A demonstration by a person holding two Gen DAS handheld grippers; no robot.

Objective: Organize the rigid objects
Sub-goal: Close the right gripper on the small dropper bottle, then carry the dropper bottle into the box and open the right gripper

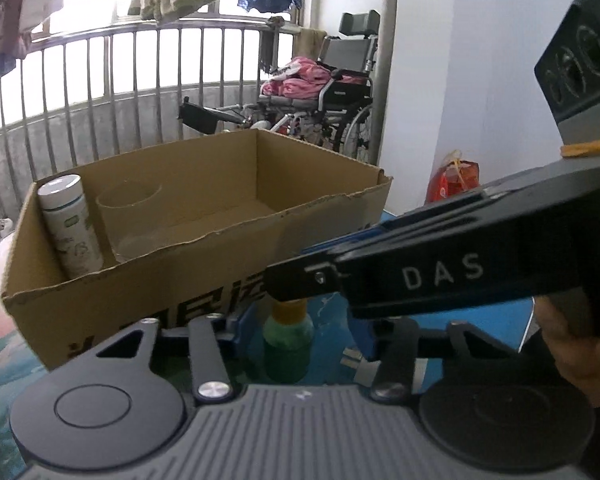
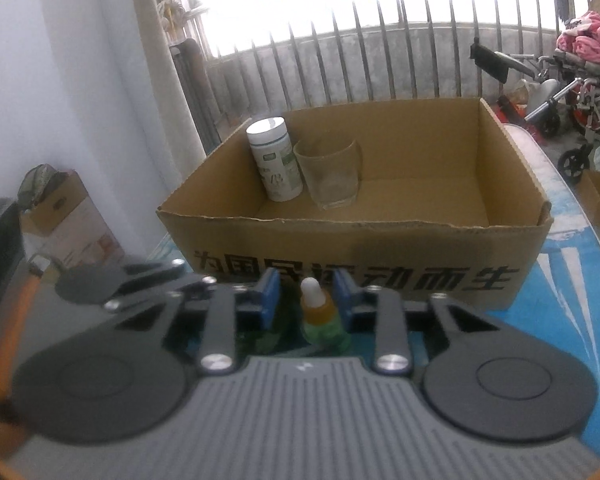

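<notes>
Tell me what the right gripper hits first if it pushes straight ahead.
The small green dropper bottle sits between the right gripper fingers already; beyond it, probably the printed front wall of the cardboard box.

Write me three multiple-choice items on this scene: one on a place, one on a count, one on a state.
1. Where does the green bottle stand?
A) in front of the cardboard box, between the right gripper's fingers
B) inside the box
C) on the floor

2. How many things are in the box?
A) one
B) two
C) four

3. How does the glass stand?
A) on its side
B) upside down
C) upright

Key:
1 A, it stands outside the box's front wall, between the blue fingers.
2 B, only the white bottle and the glass are inside.
3 C, its open mouth faces up.
</notes>
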